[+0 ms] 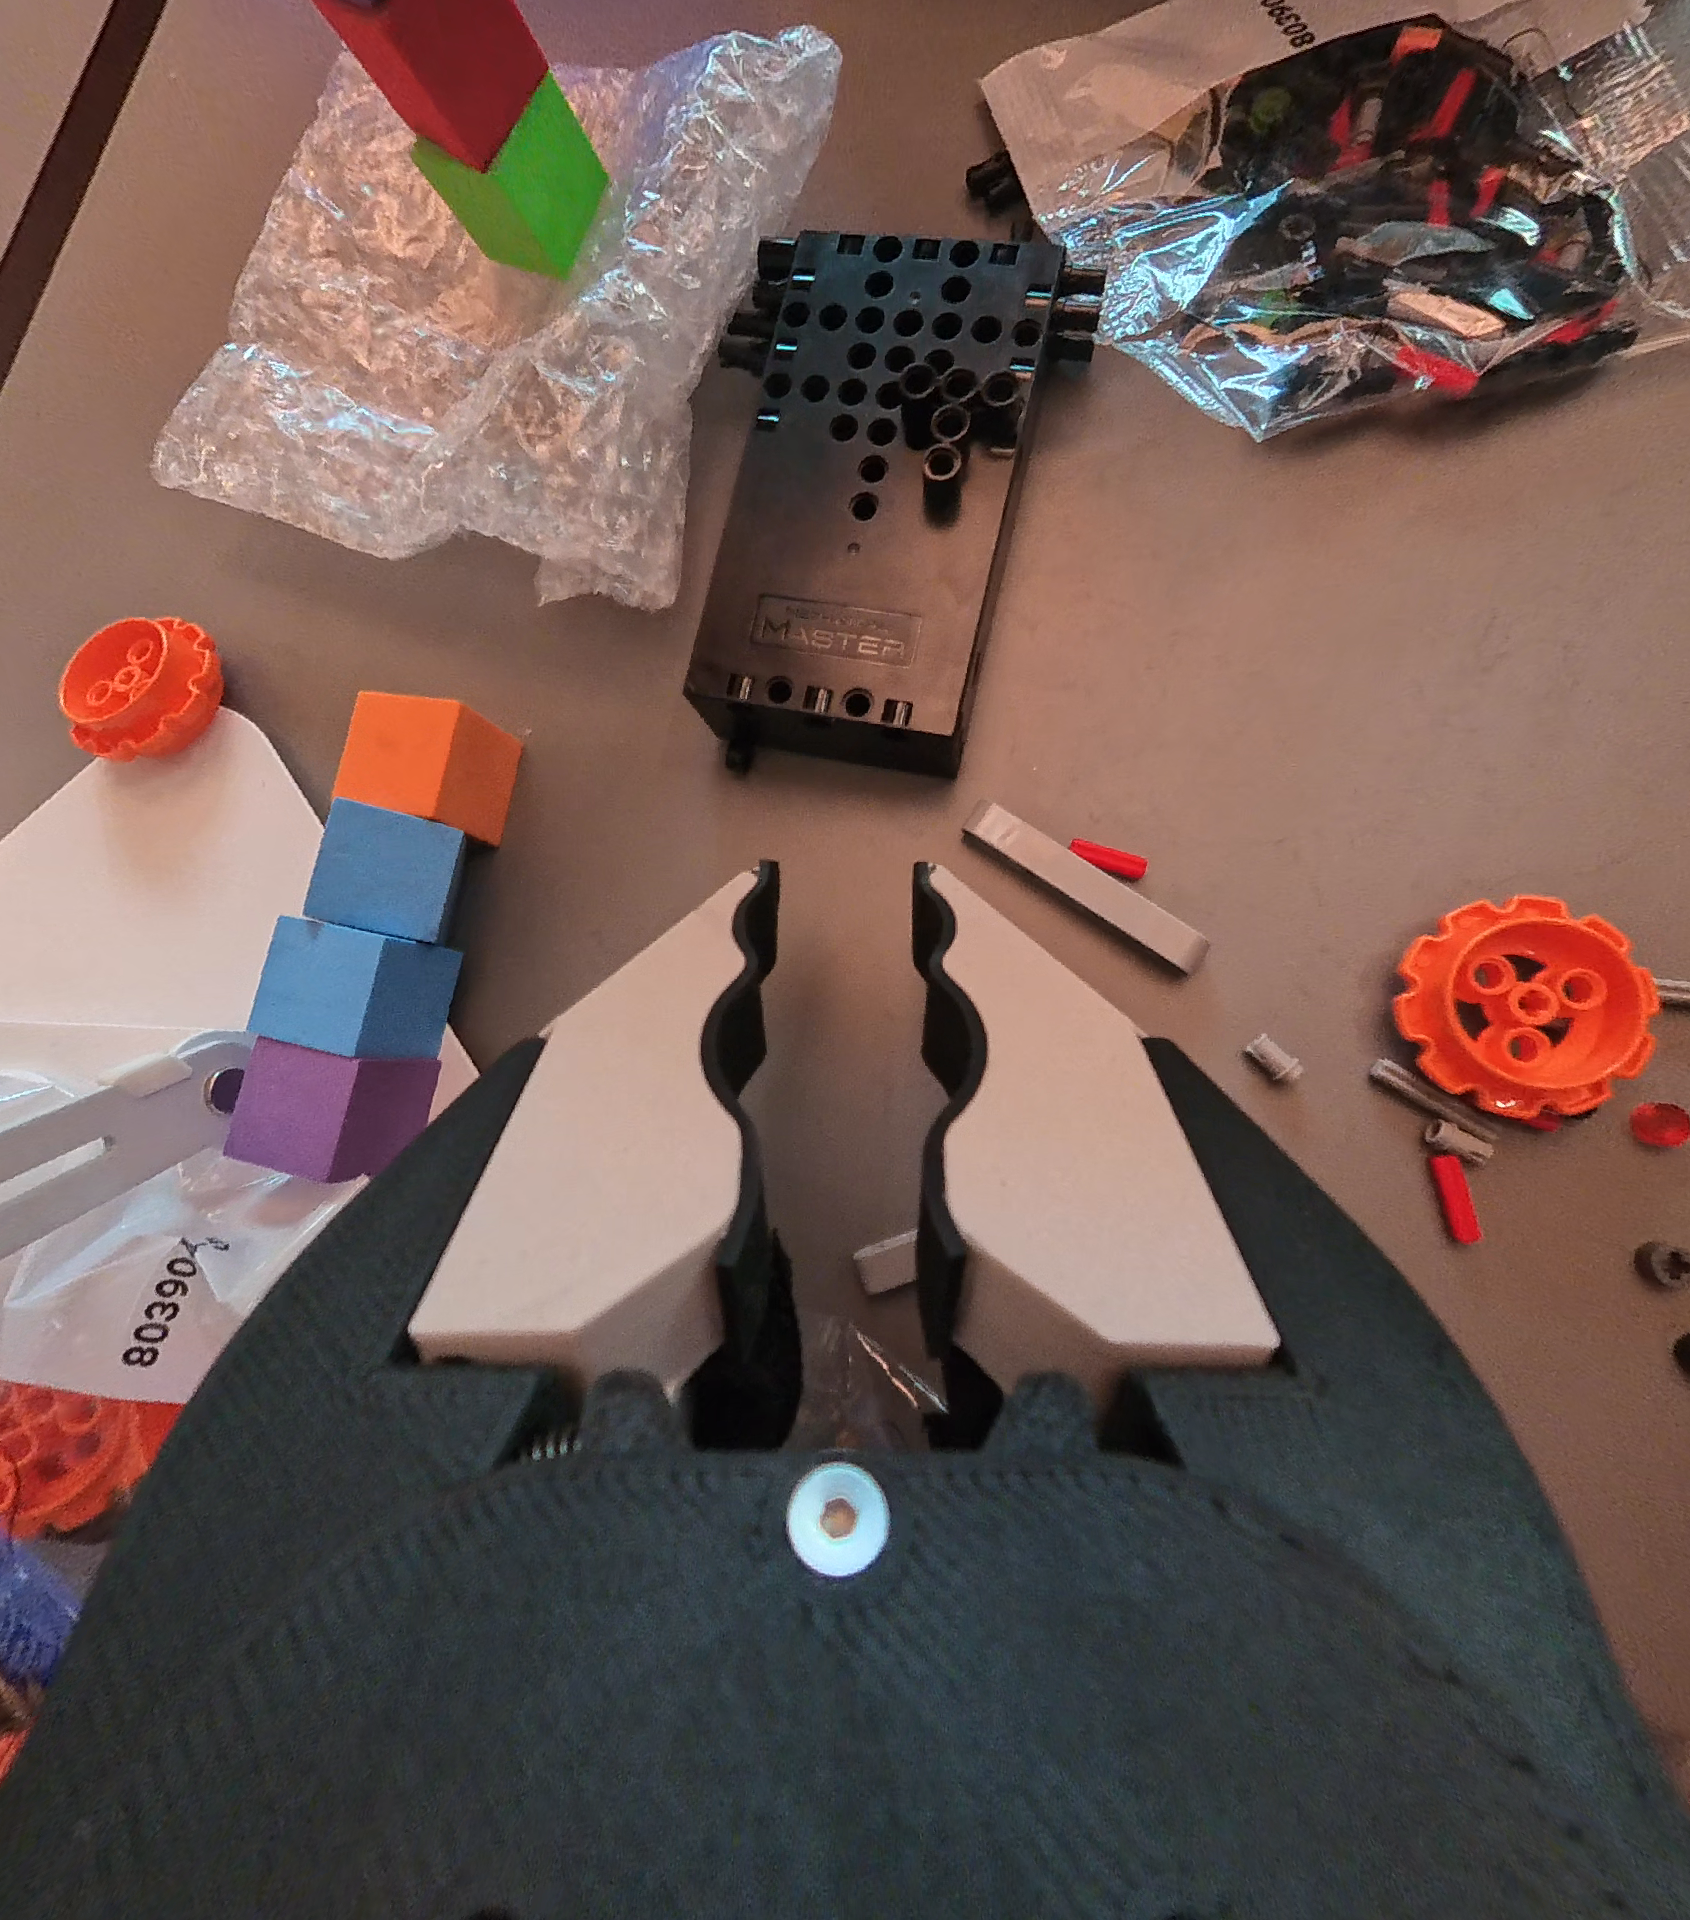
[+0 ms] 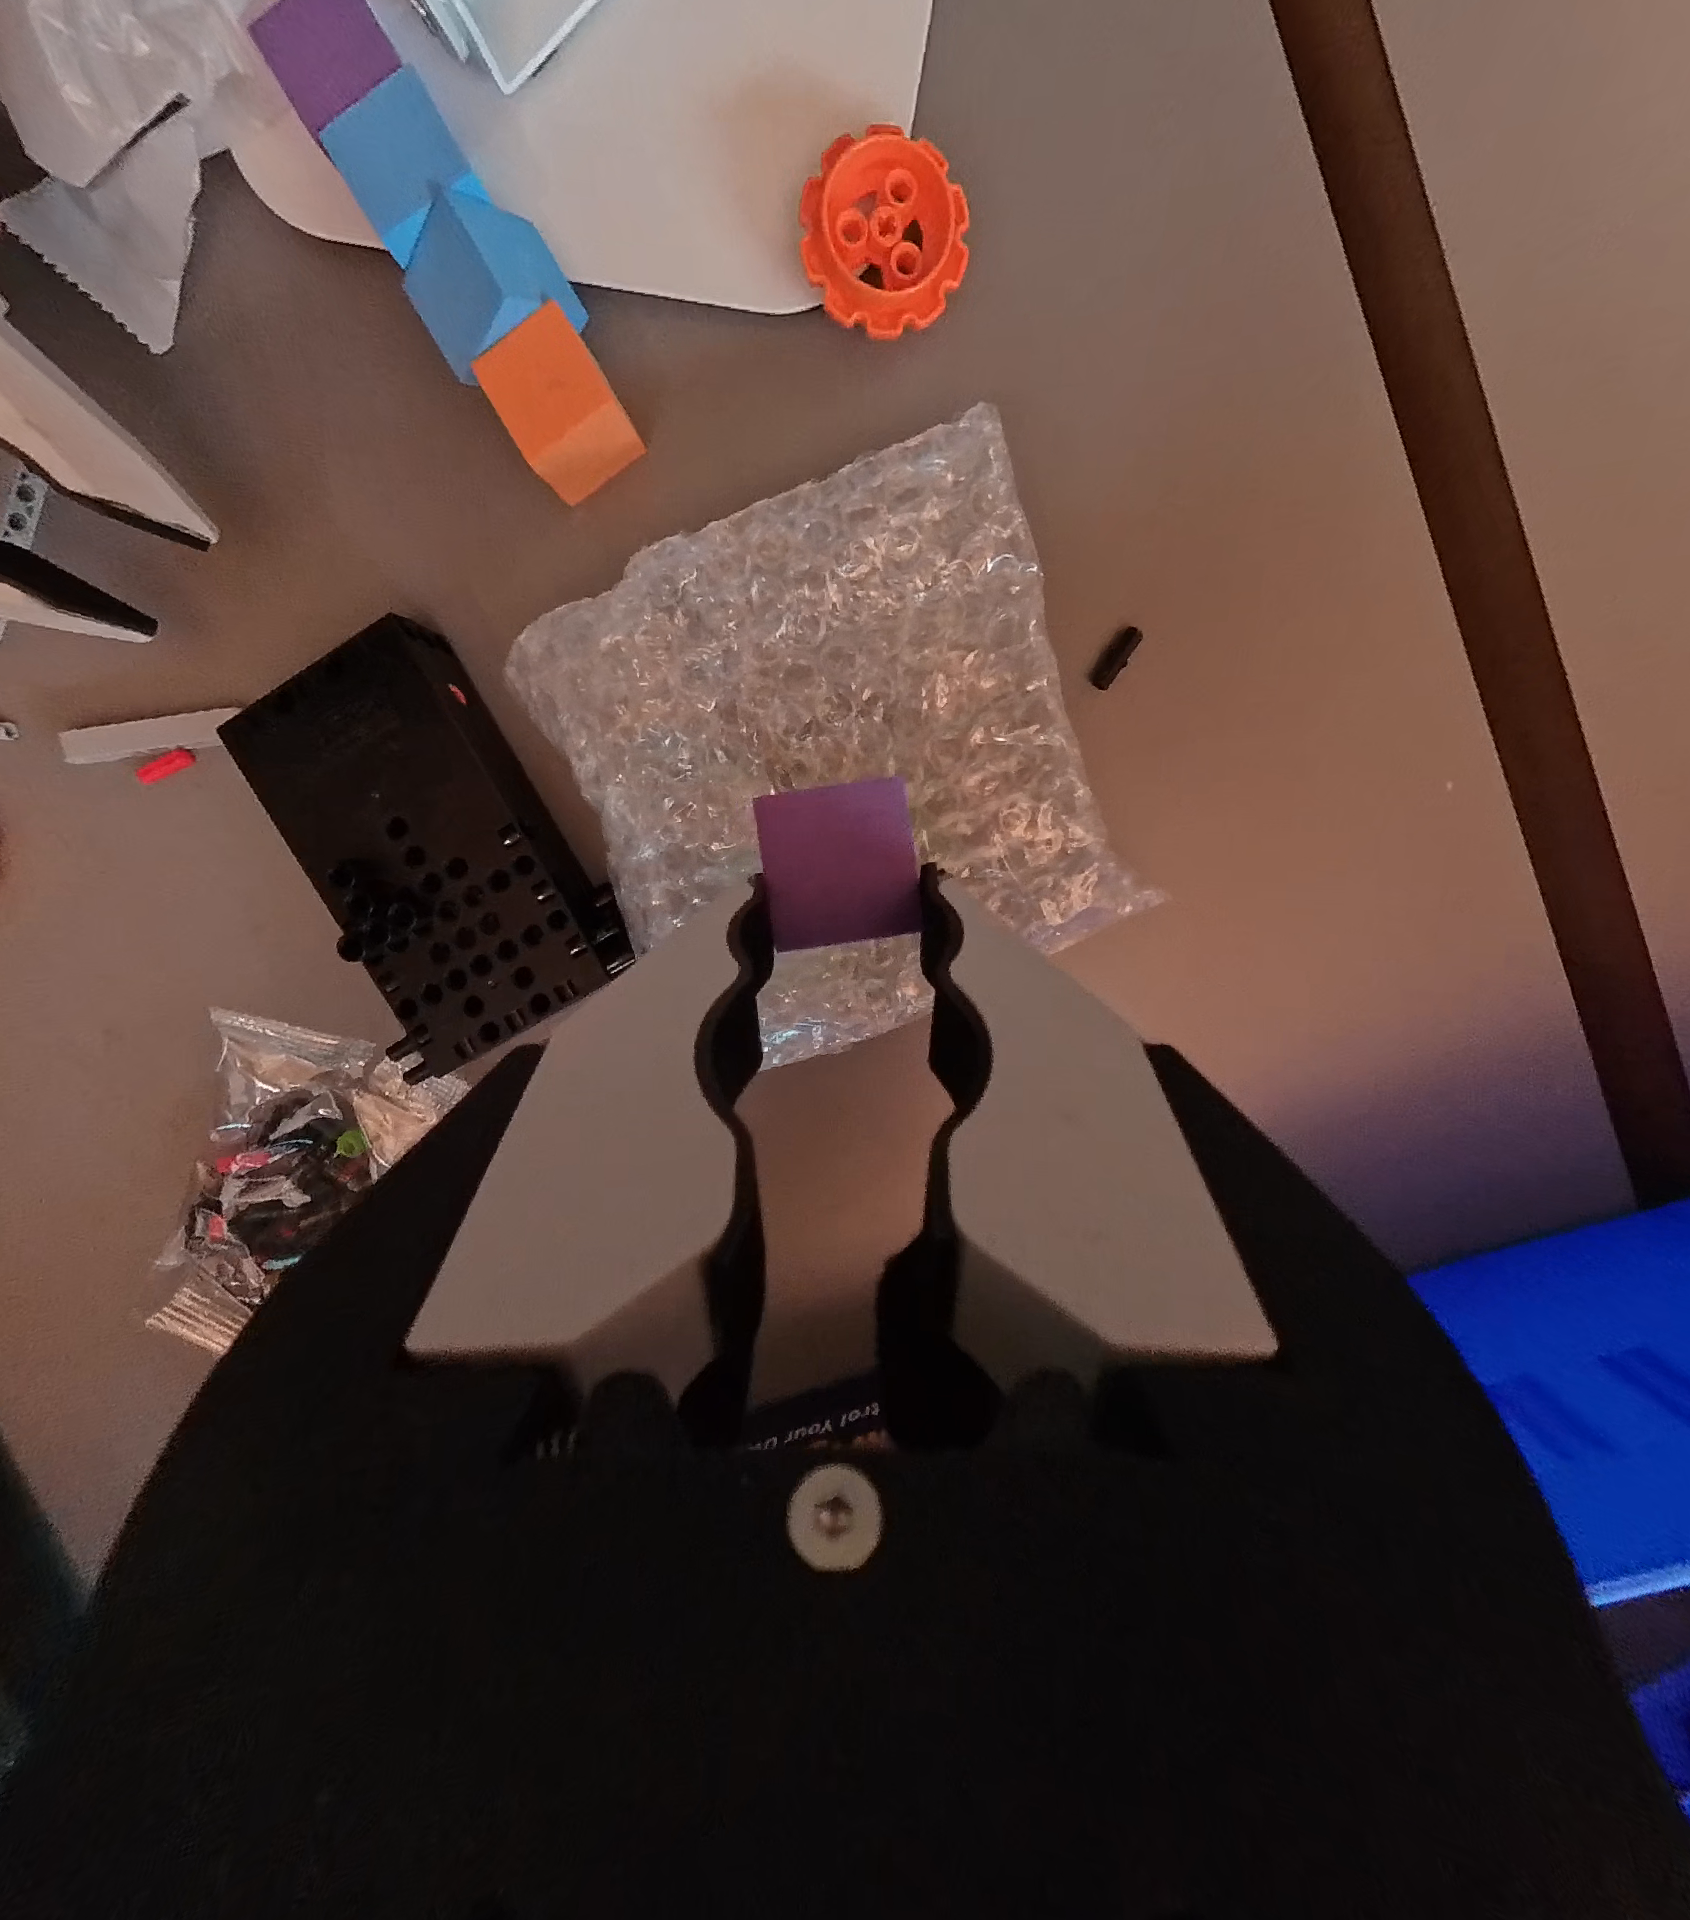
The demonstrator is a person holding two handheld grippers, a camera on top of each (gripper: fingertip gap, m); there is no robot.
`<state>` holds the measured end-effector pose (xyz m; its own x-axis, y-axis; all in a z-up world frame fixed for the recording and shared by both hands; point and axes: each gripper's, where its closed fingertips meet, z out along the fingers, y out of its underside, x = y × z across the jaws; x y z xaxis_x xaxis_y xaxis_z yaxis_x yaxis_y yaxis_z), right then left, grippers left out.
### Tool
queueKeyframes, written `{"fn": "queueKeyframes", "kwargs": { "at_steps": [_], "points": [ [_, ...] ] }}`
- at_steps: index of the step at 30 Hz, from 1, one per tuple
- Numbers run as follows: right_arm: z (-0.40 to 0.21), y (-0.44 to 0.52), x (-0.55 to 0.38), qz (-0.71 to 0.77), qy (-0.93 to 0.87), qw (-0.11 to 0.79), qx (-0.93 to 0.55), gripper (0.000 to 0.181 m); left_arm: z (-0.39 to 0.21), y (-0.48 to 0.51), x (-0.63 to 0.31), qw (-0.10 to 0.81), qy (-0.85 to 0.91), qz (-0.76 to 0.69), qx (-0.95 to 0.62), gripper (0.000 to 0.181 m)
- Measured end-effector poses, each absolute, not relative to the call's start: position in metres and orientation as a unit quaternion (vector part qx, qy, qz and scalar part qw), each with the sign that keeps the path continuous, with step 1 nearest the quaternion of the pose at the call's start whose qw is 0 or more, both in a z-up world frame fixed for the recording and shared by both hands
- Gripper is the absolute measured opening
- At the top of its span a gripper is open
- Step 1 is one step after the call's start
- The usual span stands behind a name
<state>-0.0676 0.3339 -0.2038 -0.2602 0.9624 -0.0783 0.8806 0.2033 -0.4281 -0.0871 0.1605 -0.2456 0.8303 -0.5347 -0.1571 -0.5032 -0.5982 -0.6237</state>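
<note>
My right gripper [image 2: 841, 894] is shut on a purple cube [image 2: 830, 852] and holds it over a sheet of bubble wrap [image 2: 820, 675]. In the left wrist view a red block [image 1: 446, 73] stands on a green block [image 1: 529, 187] on the same bubble wrap [image 1: 425, 395]. My left gripper [image 1: 841, 883] is open and empty above the table, just short of a black perforated box [image 1: 862, 499]. It also shows at the left of the right wrist view [image 2: 145, 582]. A leaning stack of orange [image 1: 425, 758], two blue and purple [image 1: 327, 1107] cubes stands to its left.
Orange gear wheels lie at left [image 1: 140, 686] and right [image 1: 1527, 1003]. A grey bar [image 1: 1080, 894], red pins and small grey parts lie to the right. A clear bag of black and red parts [image 1: 1392, 218] lies at top right. White card [image 1: 145, 862] and bags lie at left. A dark table edge strip [image 2: 1485, 623] shows. One gripper's finger ends stand about 20 cm off the other's.
</note>
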Motion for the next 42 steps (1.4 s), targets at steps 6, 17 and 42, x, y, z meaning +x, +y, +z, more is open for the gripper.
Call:
{"fn": "queueKeyframes", "kwargs": {
  "at_steps": [6, 17, 42],
  "points": [
    [-0.209, 0.330, -0.066, 0.201, -0.766, 0.089, -0.604, 0.035, -0.244, 0.160, -0.088, 0.344, 0.289, -0.022, -0.893, 0.024],
    [-0.190, 0.334, -0.061, 0.172, -0.780, 0.124, -0.589, 0.060, -0.242, 0.159, -0.090, 0.345, 0.289, -0.017, -0.893, 0.024],
    [-0.249, 0.334, -0.064, 0.219, -0.763, 0.139, -0.592, 0.028, -0.245, 0.160, -0.086, 0.341, 0.293, -0.020, -0.893, 0.025]
  ]
}}
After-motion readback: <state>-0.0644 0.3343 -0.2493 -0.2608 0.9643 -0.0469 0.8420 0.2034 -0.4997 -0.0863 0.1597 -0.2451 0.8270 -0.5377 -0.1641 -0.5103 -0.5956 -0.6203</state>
